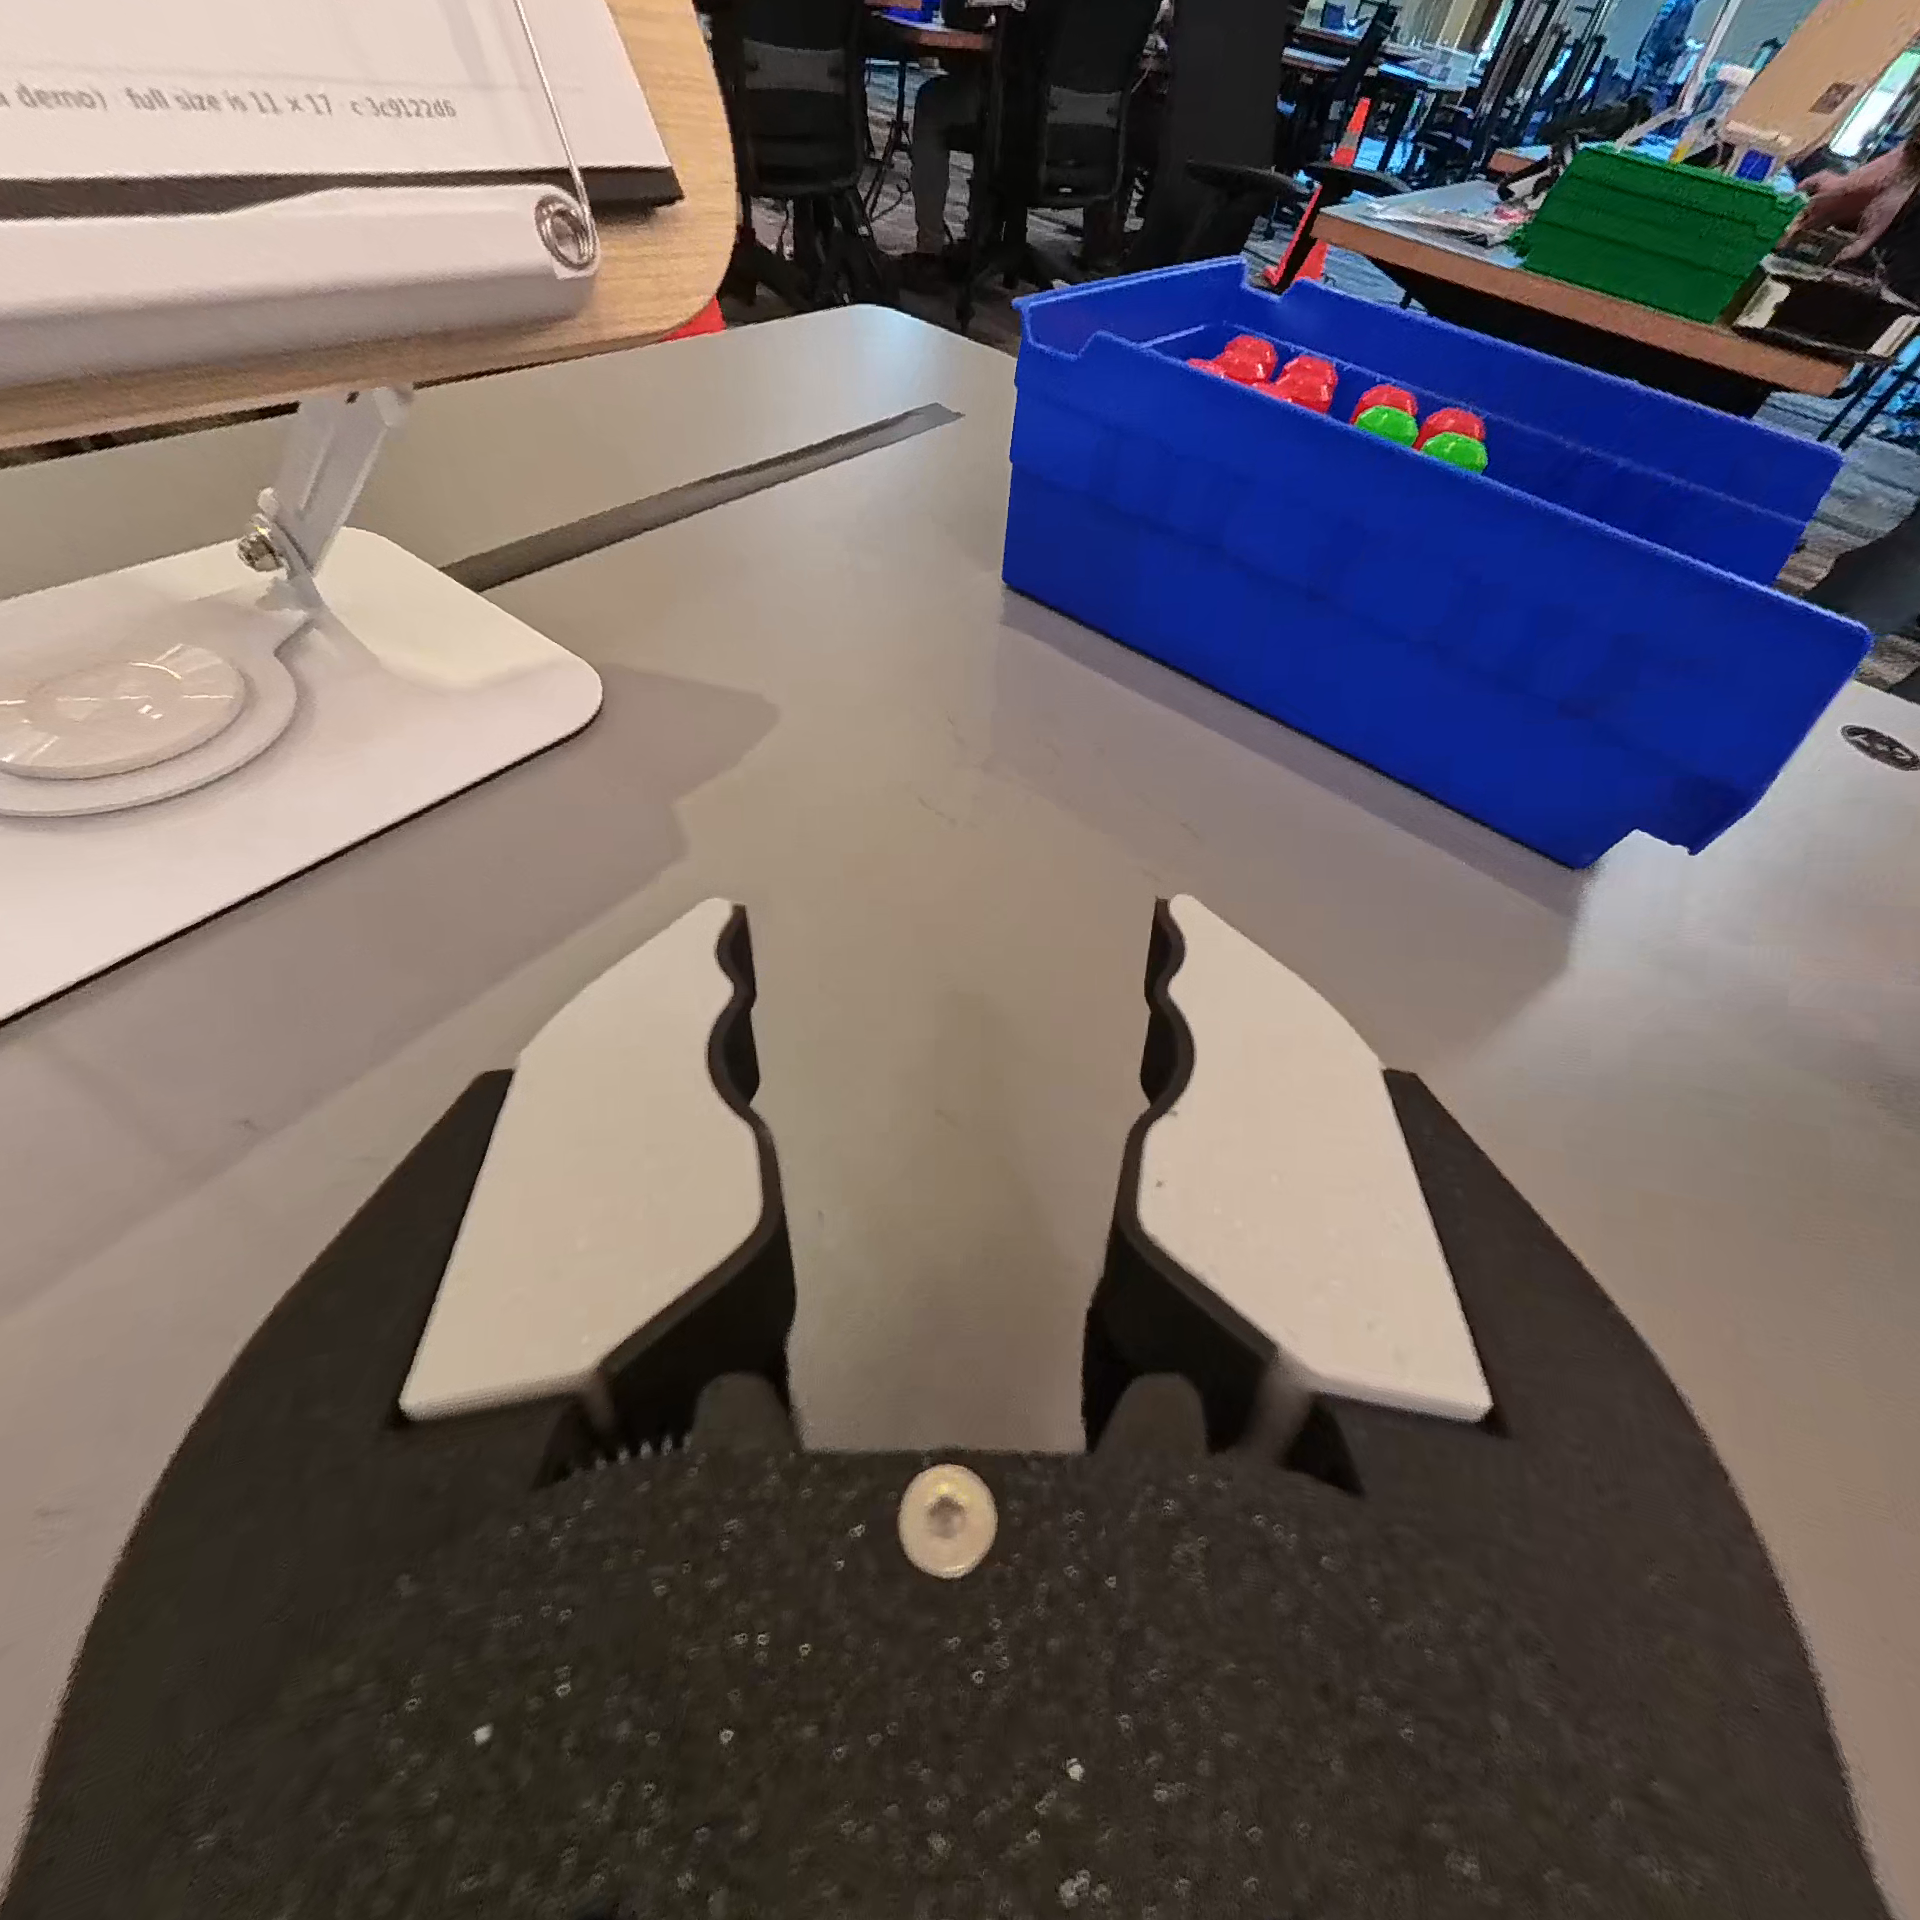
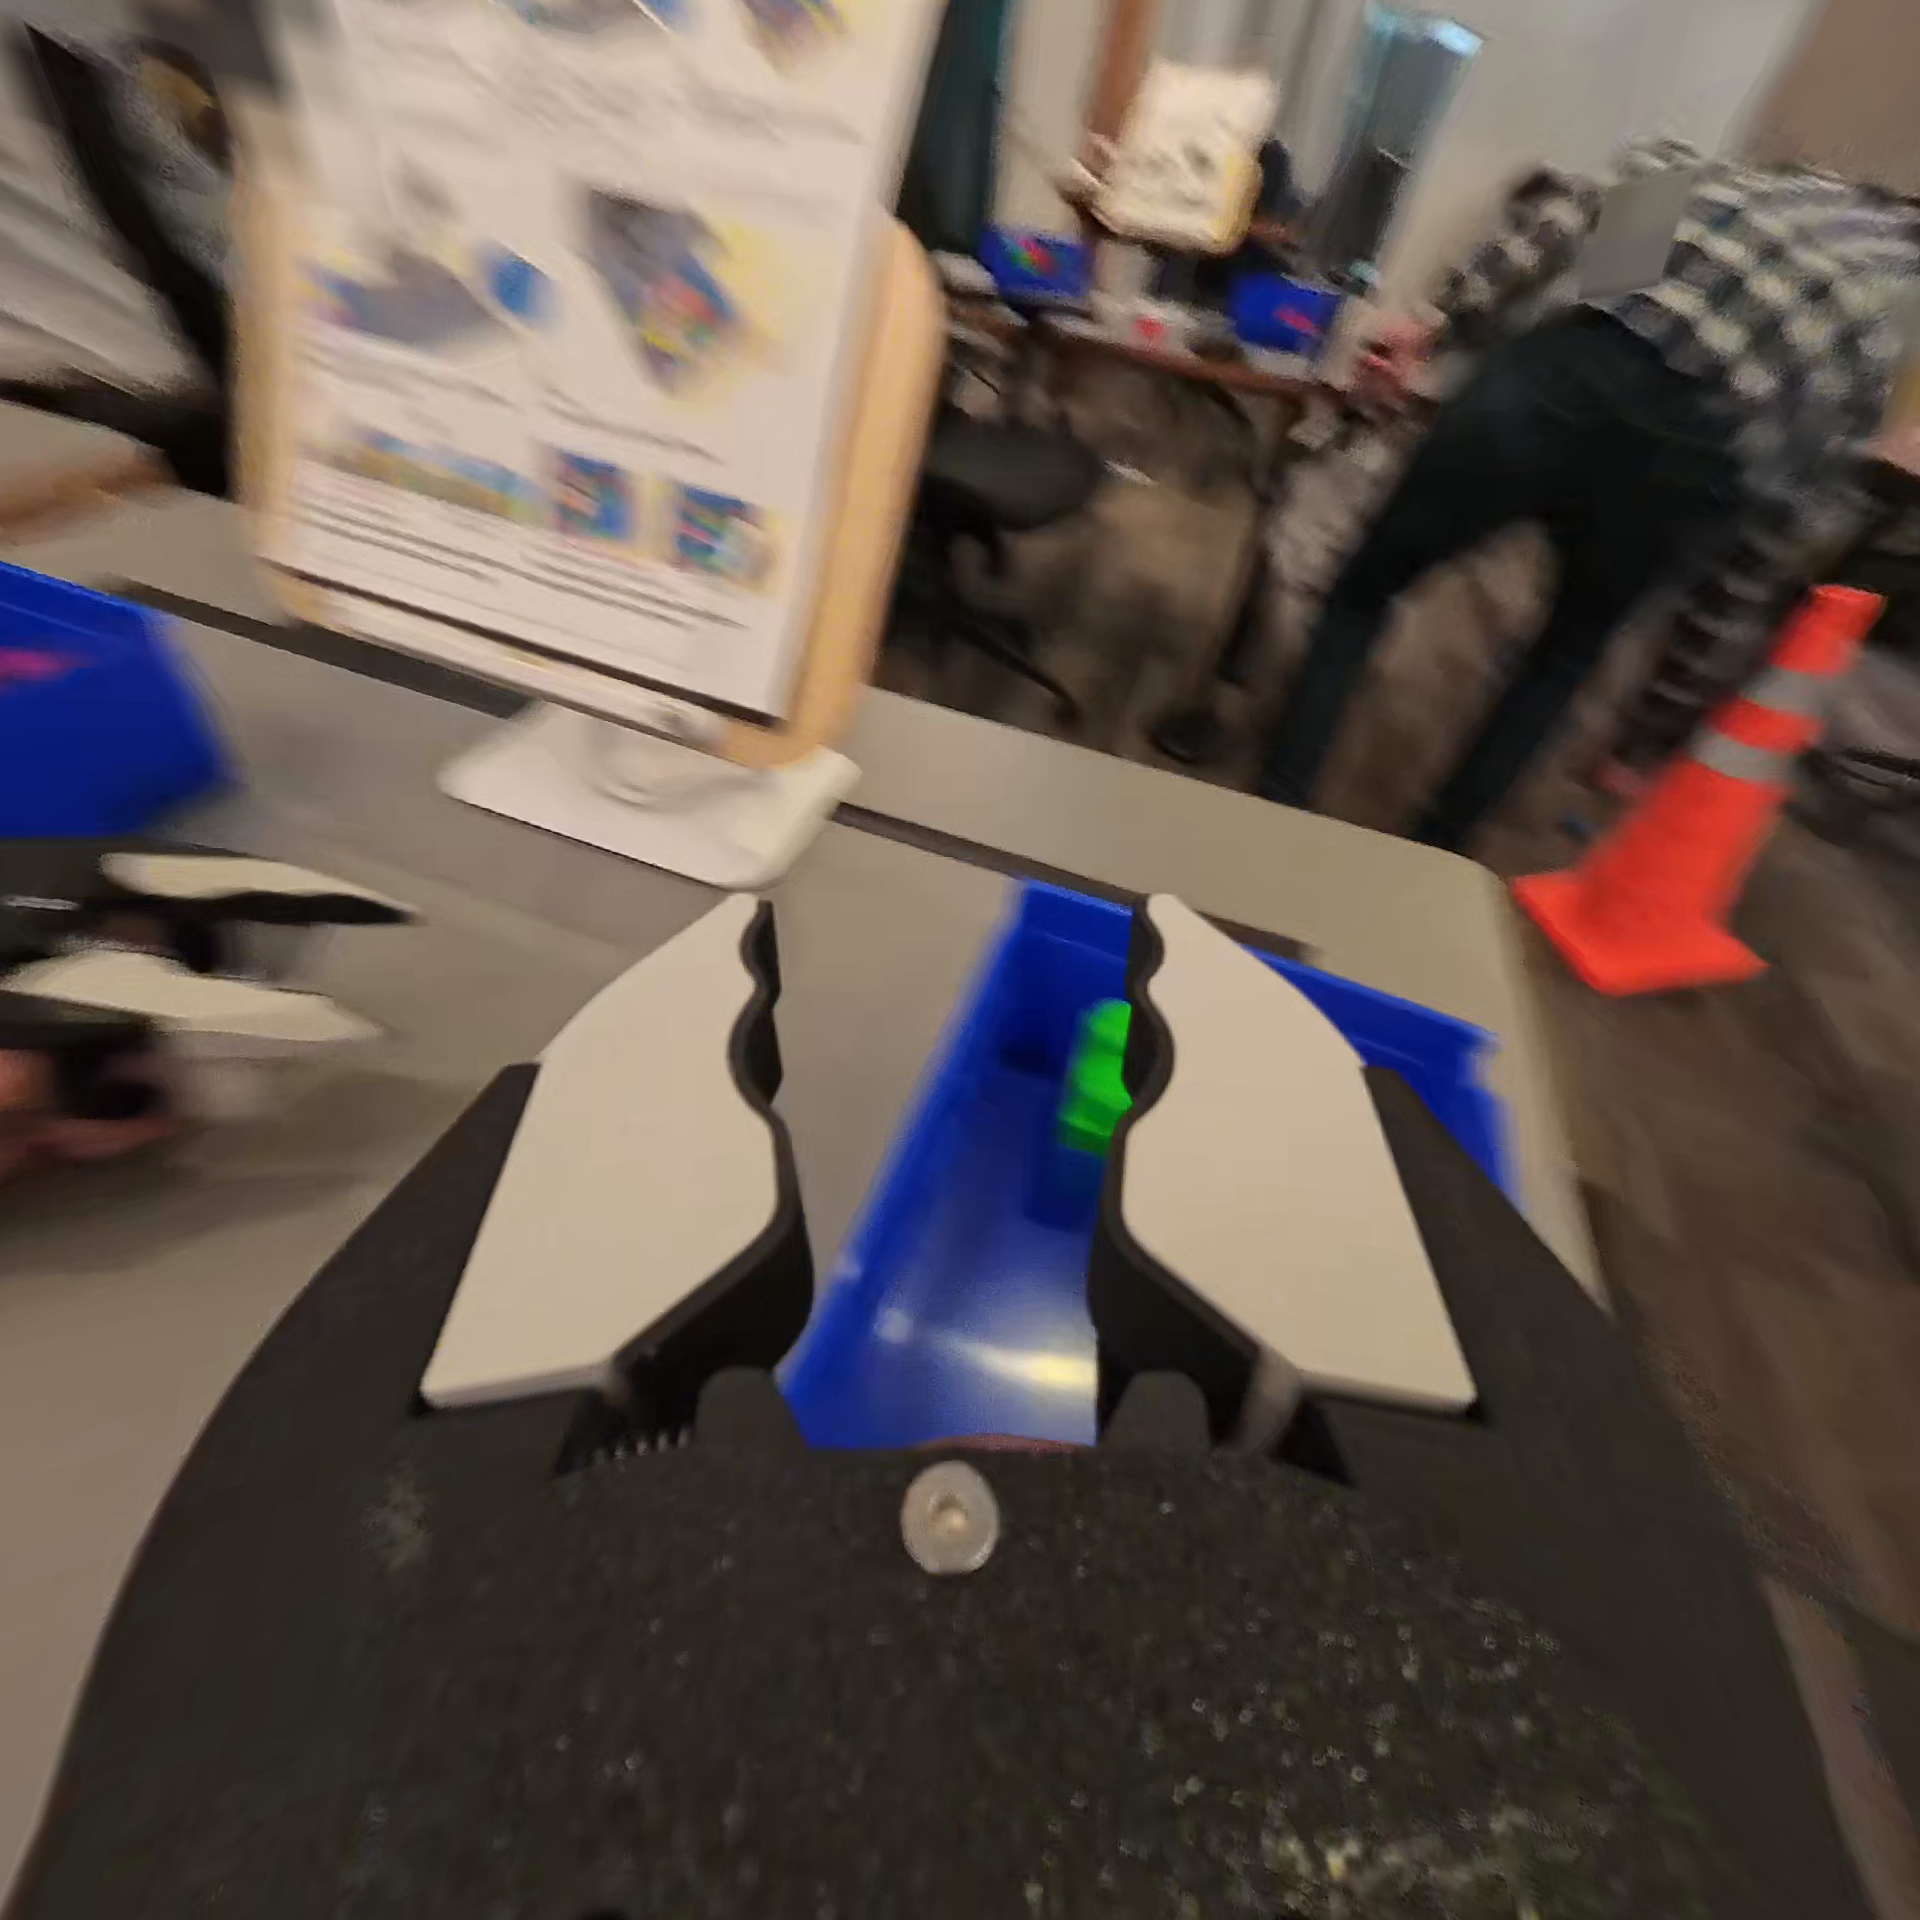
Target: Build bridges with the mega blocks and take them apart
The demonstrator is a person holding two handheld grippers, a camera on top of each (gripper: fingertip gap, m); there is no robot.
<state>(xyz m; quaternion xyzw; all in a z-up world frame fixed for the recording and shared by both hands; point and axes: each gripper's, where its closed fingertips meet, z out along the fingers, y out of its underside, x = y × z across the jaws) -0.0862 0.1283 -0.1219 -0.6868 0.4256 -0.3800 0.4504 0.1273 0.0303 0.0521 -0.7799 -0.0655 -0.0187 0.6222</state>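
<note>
Hovering: left gripper [image 1: 951, 914] wide, empty | right gripper [image 2: 954, 914] wide over blue bin [image 2: 935, 1278]

Ahead of my tongs stretches a smooth grey tabletop [image 1: 914, 665]; beyond it dark office chairs [image 1: 800, 135], a wooden-topped table [image 1: 1579, 301] and, right, an orange traffic cone [image 2: 1704, 810] on grey floor.

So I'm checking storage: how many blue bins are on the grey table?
2: one bin ahead-right of the left gripper, one bin under the right gripper.
</note>
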